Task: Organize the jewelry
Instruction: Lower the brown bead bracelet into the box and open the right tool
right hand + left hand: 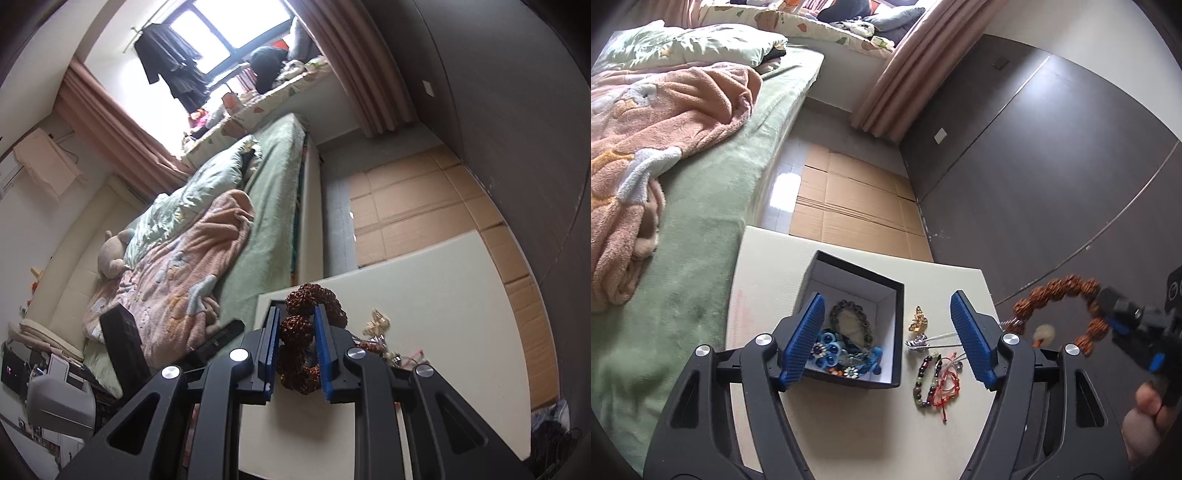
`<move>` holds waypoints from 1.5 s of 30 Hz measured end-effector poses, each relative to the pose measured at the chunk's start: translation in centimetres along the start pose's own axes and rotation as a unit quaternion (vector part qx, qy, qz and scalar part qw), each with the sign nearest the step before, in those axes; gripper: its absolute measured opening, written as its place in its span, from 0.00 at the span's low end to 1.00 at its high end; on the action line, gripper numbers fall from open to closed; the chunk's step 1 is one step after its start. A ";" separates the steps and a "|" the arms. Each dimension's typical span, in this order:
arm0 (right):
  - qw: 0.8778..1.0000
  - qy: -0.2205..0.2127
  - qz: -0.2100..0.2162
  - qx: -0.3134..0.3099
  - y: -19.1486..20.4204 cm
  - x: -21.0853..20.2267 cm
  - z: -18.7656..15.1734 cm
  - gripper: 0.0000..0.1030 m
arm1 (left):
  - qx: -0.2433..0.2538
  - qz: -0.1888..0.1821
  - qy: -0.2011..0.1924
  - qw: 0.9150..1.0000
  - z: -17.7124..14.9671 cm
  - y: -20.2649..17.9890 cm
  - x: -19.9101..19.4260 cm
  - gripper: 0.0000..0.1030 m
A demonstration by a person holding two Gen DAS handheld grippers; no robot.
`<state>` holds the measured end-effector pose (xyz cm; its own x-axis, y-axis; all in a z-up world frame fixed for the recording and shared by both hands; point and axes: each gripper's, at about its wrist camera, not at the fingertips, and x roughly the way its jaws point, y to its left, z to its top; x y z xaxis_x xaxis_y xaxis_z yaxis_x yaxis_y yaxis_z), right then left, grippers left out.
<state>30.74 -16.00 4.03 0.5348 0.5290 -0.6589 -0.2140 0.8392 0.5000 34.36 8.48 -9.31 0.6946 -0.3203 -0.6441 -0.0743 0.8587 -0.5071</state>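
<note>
A black box point(849, 275) with a white inside stands on the cream table point(849, 424). It holds blue flower-bead jewelry point(831, 349) and a dark bead bracelet point(849, 314). My left gripper point(886, 295) is open just above the box, with nothing between its blue pads. Right of the box lie a gold pendant point(918, 321), a silver piece on a chain point(918, 343), a multicoloured bead bracelet point(925, 380) and a red string bracelet point(947, 384). My right gripper point(297, 308) is shut on a brown knobbly bead bracelet point(295, 332), lifted off the table; in the left wrist view that bracelet point(1056, 288) hangs at the right.
A bed with a green sheet point(720, 221) and a pink blanket point(665, 122) runs along the table's left side. Flattened cardboard point(849, 199) covers the floor beyond the table. A dark panelled wall point(1034, 166) stands to the right. A person's hand point(1145, 417) holds the right gripper.
</note>
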 end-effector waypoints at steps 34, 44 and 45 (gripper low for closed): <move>0.996 -0.012 0.039 -0.084 10.3 1.2 3.7 0.21 | -0.021 0.015 -0.053 0.998 1.6 3.5 -8.3 0.75; 0.999 -0.002 -0.004 -0.035 3.0 1.7 0.0 0.69 | -0.007 0.014 -0.033 0.999 0.4 2.3 -7.1 0.78; 1.000 0.000 -0.008 -0.029 2.0 1.5 -0.4 0.69 | -0.004 0.011 -0.029 1.000 0.2 1.9 -6.8 0.78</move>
<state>30.80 -13.41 3.80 0.5393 0.5153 -0.6661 -0.2524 0.8535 0.4559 29.63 12.31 -5.80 0.7328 -0.2773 -0.6214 -0.0954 0.8623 -0.4974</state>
